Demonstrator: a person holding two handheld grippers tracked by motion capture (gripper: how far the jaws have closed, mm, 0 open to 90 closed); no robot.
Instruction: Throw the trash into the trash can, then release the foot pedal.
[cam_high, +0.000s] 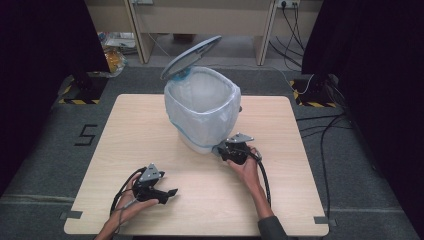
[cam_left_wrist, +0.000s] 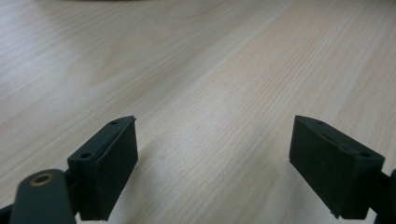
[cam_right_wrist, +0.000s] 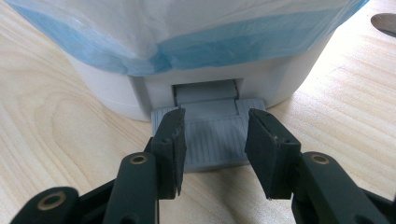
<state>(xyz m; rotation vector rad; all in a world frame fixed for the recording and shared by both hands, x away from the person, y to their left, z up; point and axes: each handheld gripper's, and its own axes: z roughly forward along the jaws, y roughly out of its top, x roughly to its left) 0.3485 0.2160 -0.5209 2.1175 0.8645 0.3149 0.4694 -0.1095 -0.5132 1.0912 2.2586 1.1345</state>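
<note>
A white pedal bin (cam_high: 202, 107) lined with a white bag that has a blue edge stands at the middle of the wooden table (cam_high: 140, 130). Its grey lid (cam_high: 191, 56) is tilted up at the back. My right gripper (cam_high: 226, 150) is at the bin's front foot. In the right gripper view, this gripper (cam_right_wrist: 215, 115) is open, its jaws set over the ribbed grey pedal (cam_right_wrist: 212, 151), one near each side. My left gripper (cam_high: 169, 194) lies low near the table's front edge, pointing right. In its own view it (cam_left_wrist: 215, 126) is wide open over bare wood (cam_left_wrist: 187, 56).
Black cables (cam_high: 325, 135) run over the grey floor to the right of the table. A "5" mark (cam_high: 86, 135) is taped on the floor at the left. A plastic bag (cam_high: 114, 55) lies by the desk legs at the back. Dark curtains close both sides.
</note>
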